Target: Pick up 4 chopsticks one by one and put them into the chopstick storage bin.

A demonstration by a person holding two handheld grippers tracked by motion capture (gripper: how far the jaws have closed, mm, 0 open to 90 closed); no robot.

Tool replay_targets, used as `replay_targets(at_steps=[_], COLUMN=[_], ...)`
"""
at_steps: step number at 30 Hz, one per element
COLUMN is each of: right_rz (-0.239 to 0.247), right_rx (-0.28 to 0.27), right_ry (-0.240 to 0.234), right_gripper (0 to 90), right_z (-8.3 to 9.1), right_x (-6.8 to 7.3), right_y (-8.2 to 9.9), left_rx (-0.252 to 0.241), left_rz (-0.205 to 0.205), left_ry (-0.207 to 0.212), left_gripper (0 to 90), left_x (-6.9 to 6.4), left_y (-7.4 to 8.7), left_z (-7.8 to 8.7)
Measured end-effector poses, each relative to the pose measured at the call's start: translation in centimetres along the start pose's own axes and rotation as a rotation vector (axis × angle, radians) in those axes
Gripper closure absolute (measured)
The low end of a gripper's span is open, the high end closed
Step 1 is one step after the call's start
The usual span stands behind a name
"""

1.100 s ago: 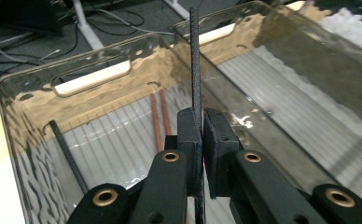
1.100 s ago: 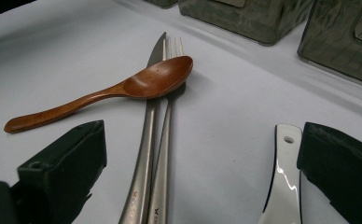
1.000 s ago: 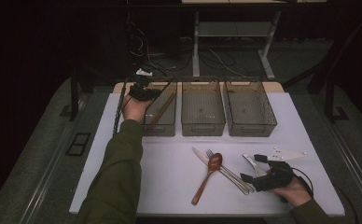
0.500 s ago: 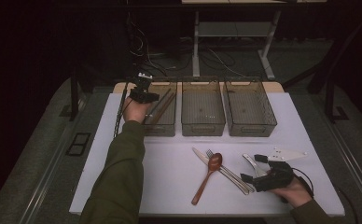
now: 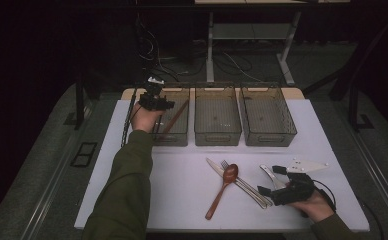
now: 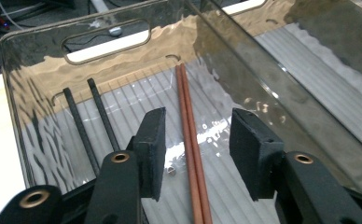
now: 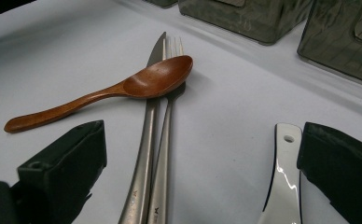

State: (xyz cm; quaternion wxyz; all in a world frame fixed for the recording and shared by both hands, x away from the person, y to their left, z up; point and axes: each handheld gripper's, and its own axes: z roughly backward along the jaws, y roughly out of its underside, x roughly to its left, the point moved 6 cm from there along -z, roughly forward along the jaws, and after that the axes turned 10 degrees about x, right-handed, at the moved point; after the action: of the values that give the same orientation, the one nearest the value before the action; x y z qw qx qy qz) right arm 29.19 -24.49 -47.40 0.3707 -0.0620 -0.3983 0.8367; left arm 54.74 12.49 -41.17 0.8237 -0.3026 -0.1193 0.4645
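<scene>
The left gripper (image 5: 154,98) hovers over the leftmost bin (image 5: 179,140) at the far left of the table (image 5: 182,200), and its jaws have just been opening: they now stand apart, with the brown chopsticks (image 6: 191,154) lying loose between them on the bin's floor, touched by neither pad. A second earlier the same gripper sat over this bin with the chopsticks clamped; now the pair rests slanted in the bin, reaching from its near wall toward the far right corner. A pair of black chopsticks (image 6: 88,121) lies just beside them, toward the bin's left wall. The hand itself is in the same spot.

Near the table's front right corner the right gripper (image 5: 277,182) rests unmoved, jaws spread wide and pinching nothing. Between them lie a knife (image 7: 146,154) and a fork (image 7: 166,140) side by side, a wooden spoon (image 7: 123,91) across their far ends, and a white spoon (image 7: 284,182) just beside the right jaw.
</scene>
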Motion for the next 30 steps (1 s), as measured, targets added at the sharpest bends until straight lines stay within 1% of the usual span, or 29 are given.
replay_targets(at_steps=[3,7,9,11,12,13,14,18,19,20,21,22,23,25,27,30], right_rz=[-0.001,0.0,0.0,0.001,0.0,-0.001,-0.001,-0.001,0.0,0.0,-0.001,0.0,-0.001,0.0,-0.001,-0.001], right_rx=[0.0,0.001,0.001,0.002,0.001,0.001,0.001,0.002,0.002,0.002,0.002,0.001,0.001,0.001,0.002,0.006], right_ry=[0.0,0.001,0.002,0.002,0.002,0.002,0.003,0.003,0.002,0.003,0.003,0.003,0.002,0.003,0.003,0.004], right_gripper=[1.1,1.1,1.0,1.1,1.0,1.1,1.1,1.1,1.1,1.1,1.1,1.1,1.1,1.0,1.0,1.1], right_z=[0.0,0.0,0.0,0.0,0.0,0.0,0.0,0.0,0.0,0.0,0.0,0.0,0.0,0.0,0.0,0.0], right_x=[0.0,0.0,0.0,0.0,0.0,0.0,0.0,0.0,0.0,0.0,0.0,0.0,0.0,0.0,0.0,0.0], right_y=[0.0,0.0,0.0,0.0,0.0,0.0,0.0,0.0,0.0,0.0,0.0,0.0,0.0,0.0,0.0,0.0], left_rx=[-0.002,-0.02,-0.024,-0.017,-0.014,-0.027,-0.037,-0.054,-0.057,-0.062,-0.052,-0.058,-0.042,-0.053,-0.051,-0.058], left_rz=[-0.011,-0.04,-0.055,-0.081,-0.102,-0.103,-0.112,-0.144,-0.141,-0.141,-0.148,-0.151,-0.181,-0.19,-0.208,-0.222], left_ry=[0.023,0.048,0.068,0.075,0.075,0.08,0.089,0.098,0.105,0.121,0.129,0.132,0.129,0.134,0.142,0.157], left_gripper=[50.6,45.8,43.8,41.2,40.1,38.7,38.0,35.4,34.5,33.7,31.6,29.6,29.0,26.6,24.7,22.1], left_x=[-0.3,-1.0,-1.4,-1.8,-1.9,-2.2,-2.5,-3.4,-3.6,-3.9,-4.1,-4.4,-4.6,-5.3,-5.9,-6.7], left_y=[0.0,-0.1,-0.1,0.0,0.0,0.0,0.1,0.3,0.4,0.5,0.8,0.9,1.1,1.5,2.0,2.6], left_z=[0.5,1.1,1.4,1.8,2.0,2.1,2.4,3.1,3.3,3.4,3.6,3.6,3.8,4.1,4.4,4.9])
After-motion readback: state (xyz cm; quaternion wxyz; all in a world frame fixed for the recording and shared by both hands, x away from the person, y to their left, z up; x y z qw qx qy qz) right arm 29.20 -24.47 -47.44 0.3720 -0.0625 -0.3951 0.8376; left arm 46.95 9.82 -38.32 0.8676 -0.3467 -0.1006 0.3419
